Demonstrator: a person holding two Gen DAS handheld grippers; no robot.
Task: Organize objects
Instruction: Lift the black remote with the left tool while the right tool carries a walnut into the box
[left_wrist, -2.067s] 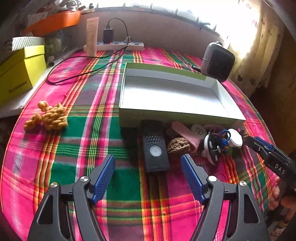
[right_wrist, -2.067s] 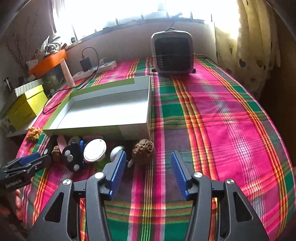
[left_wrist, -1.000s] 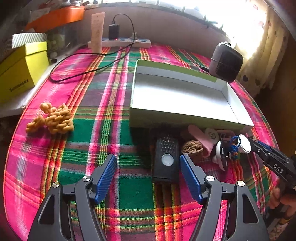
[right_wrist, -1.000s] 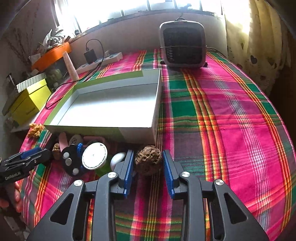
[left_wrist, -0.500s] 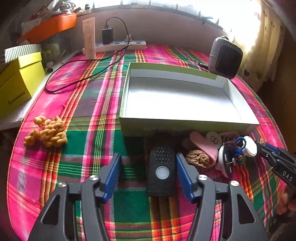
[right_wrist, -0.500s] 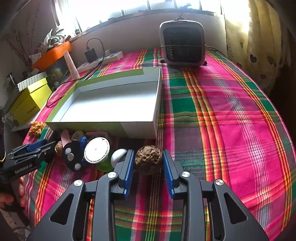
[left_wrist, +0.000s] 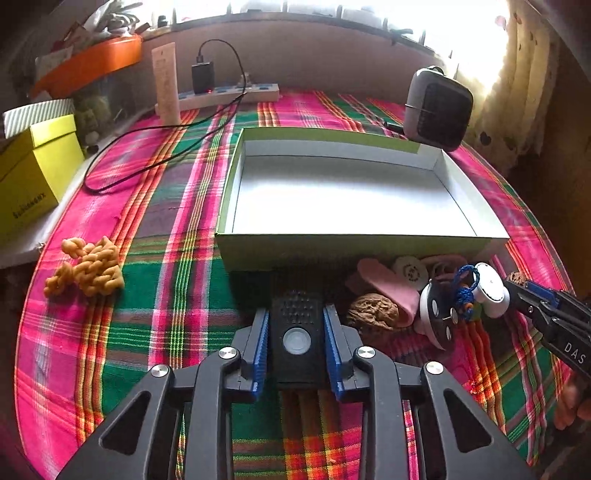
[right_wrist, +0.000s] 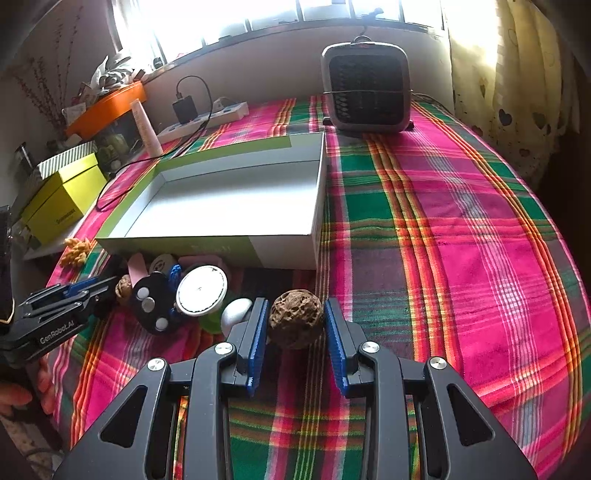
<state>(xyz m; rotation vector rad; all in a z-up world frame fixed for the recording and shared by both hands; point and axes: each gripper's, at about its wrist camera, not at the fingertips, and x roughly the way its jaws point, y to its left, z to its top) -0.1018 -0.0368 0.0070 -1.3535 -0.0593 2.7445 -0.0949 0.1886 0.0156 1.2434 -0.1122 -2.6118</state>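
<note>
A black handheld device (left_wrist: 297, 332) with a round grey button lies on the plaid cloth in front of the open green-and-white box (left_wrist: 332, 251). My left gripper (left_wrist: 295, 314) is closing its jaws on it, and the blue pads touch both its sides. A brown pitted ball (right_wrist: 295, 323) sits between the pads of my right gripper (right_wrist: 295, 306), which is shut on it just before the box (right_wrist: 207, 243). Between the two grippers lie a walnut (left_wrist: 373, 314), a pink piece (left_wrist: 384, 284), a black disc with buttons (right_wrist: 151, 304) and a white round lid (right_wrist: 201, 290).
A yellow knotted rope toy (left_wrist: 88, 271) lies at the left. A grey fan heater (right_wrist: 367, 92) stands behind the box. A power strip (left_wrist: 229, 94) with a cable, a cream tube (left_wrist: 166, 88) and a yellow box (left_wrist: 33, 166) line the far left.
The left jaws have gone from wide open to tight around the black device. The right gripper has stayed shut on the brown ball, in the same place.
</note>
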